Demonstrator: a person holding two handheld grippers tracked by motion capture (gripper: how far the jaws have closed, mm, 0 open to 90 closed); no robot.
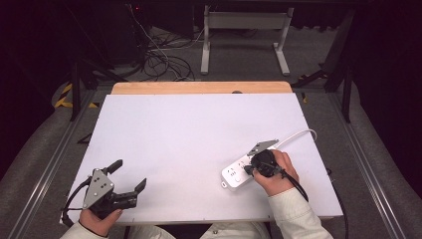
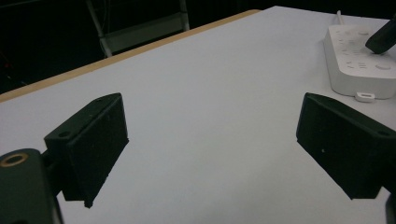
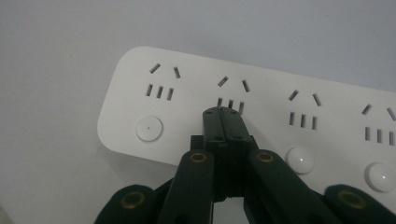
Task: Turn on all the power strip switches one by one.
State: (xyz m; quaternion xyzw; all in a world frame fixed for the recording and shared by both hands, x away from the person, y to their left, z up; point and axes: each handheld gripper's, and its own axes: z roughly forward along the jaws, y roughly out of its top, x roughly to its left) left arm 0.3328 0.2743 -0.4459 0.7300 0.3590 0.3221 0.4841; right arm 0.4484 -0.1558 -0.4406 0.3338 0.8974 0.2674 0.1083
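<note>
A white power strip (image 1: pixel 235 173) lies on the white board (image 1: pixel 189 134) at the right front, its white cord (image 1: pixel 298 135) running off to the right. My right gripper (image 1: pixel 258 167) is shut with nothing between its jaws. Its tips (image 3: pixel 223 114) are down at the strip (image 3: pixel 271 88), just below the second socket from the end, where they hide that socket's round button. Whether they touch it I cannot tell. My left gripper (image 1: pixel 129 176) stands wide open and empty near the front left edge. In the left gripper view the left gripper (image 2: pixel 215 135) faces bare board, with the strip (image 2: pixel 355 65) far right.
Round white buttons (image 3: pixel 149 128) sit below each of the other sockets. A wooden table edge (image 1: pixel 199 87) shows behind the board. Beyond it, on the floor, are a tangle of cables (image 1: pixel 164 62) and a white metal frame (image 1: pixel 244 35).
</note>
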